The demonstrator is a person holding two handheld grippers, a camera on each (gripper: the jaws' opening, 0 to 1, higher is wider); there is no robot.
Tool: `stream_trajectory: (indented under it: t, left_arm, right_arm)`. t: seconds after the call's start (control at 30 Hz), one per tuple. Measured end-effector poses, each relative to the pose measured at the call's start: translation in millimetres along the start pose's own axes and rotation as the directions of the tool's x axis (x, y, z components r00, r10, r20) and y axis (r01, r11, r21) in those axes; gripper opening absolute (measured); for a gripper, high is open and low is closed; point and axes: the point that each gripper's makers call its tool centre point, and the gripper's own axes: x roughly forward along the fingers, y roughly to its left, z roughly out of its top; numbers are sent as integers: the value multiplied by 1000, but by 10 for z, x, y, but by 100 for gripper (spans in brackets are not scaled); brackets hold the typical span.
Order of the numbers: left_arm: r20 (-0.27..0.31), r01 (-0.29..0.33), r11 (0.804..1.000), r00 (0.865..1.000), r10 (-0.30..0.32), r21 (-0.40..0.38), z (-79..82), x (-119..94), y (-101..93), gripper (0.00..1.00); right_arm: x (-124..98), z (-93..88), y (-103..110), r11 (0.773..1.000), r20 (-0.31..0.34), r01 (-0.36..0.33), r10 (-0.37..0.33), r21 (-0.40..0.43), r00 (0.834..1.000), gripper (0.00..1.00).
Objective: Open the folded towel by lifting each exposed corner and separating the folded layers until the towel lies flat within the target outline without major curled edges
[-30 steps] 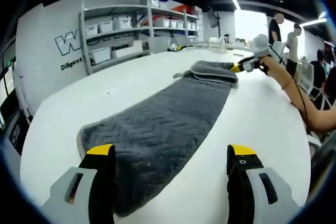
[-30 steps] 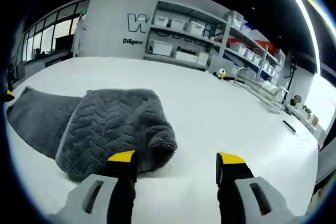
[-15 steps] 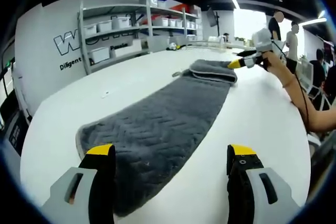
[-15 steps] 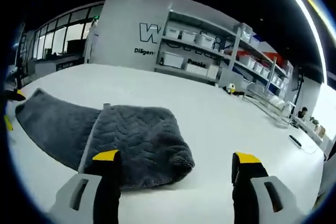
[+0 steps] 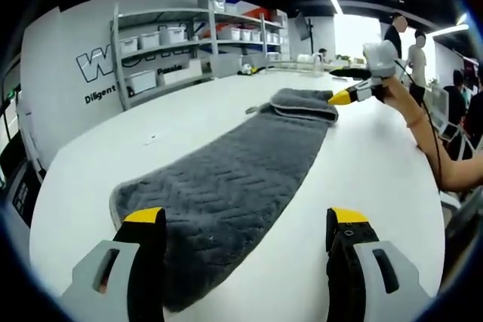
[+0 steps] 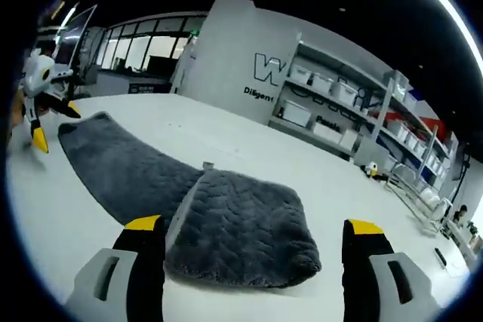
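Lifted clear of the folded end, your right gripper (image 6: 249,224) now hangs above it with jaws spread and empty — the fold still unopened.

Your left gripper (image 5: 247,220), also spread and holding nothing, hovers over the towel's (image 5: 226,179) near end; the grey strip lies along the white table (image 5: 370,164), its far end doubled over (image 6: 241,228). Pinch both layers together and the fold may only drag, not open. Wall lettering (image 6: 268,69) reads "W…" — beneath it "Diligent"; no target outline can be made out.
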Motion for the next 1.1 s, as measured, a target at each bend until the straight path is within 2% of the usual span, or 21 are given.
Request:
stream_trajectory:
  t: [0.07, 0.13, 0.2, 0.27, 0.37, 0.47, 0.53, 0.6, 0.67, 0.8, 0.9, 1.03, 1.1]
  left_arm:
    - [3, -6, 1000, 1000, 6, 2, 4, -8, -2, 86]
    - [4, -3, 1000, 1000, 3, 4, 12, -14, -1, 86]
    - [8, 0, 1000, 1000, 0, 2, 24, -16, -4, 86]
    - [10, -1, 1000, 1000, 1, 4, 30, -16, -8, 87]
    - [5, -3, 1000, 1000, 3, 7, 26, -14, -3, 88]
    - [11, 5, 1000, 1000, -5, -6, 32, -18, -3, 90]
    - [16, 8, 1000, 1000, -7, -15, 37, -21, -7, 91]
    - [11, 3, 1000, 1000, -3, -17, 22, -26, -9, 92]
    - [5, -5, 1000, 1000, 5, -17, 6, -33, 1, 93]
    - [11, -5, 1000, 1000, 6, -23, 22, -36, 22, 96]
    - [10, -9, 1000, 1000, 10, -22, 23, -34, 26, 98]
    - [13, -18, 1000, 1000, 18, -22, 31, -37, 52, 99]
    - [20, -19, 999, 1000, 19, -26, 50, -38, 72, 99]
  right_arm:
    - [-32, -6, 96, 998, 4, -52, 52, -33, 999, 97]
    - [-88, 103, 223, 993, 95, -95, 100, -63, 990, 96]
    - [-160, 112, 306, 988, 113, -122, 132, -98, 985, 92]
    - [-230, 70, 353, 983, 104, -120, 135, -139, 985, 85]
    - [-260, -14, 526, 953, 66, -159, 182, -258, 981, 79]
    - [-273, -26, 644, 943, 75, -183, 211, -278, 975, 77]
    - [-286, -80, 702, 936, 59, -196, 222, -293, 973, 66]
    - [-247, -111, 664, 932, 39, -177, 199, -317, 979, 58]
    - [-212, -198, 670, 916, -7, -182, 192, -358, 981, 53]
    - [-151, -242, 694, 910, -22, -194, 200, -366, 979, 44]
    - [-146, -299, 748, 888, -45, -204, 204, -411, 978, 33]
    - [-88, -359, 777, 879, -80, -223, 209, -421, 975, 30]
    - [-80, -376, 780, 871, -91, -221, 202, -438, 975, 25]
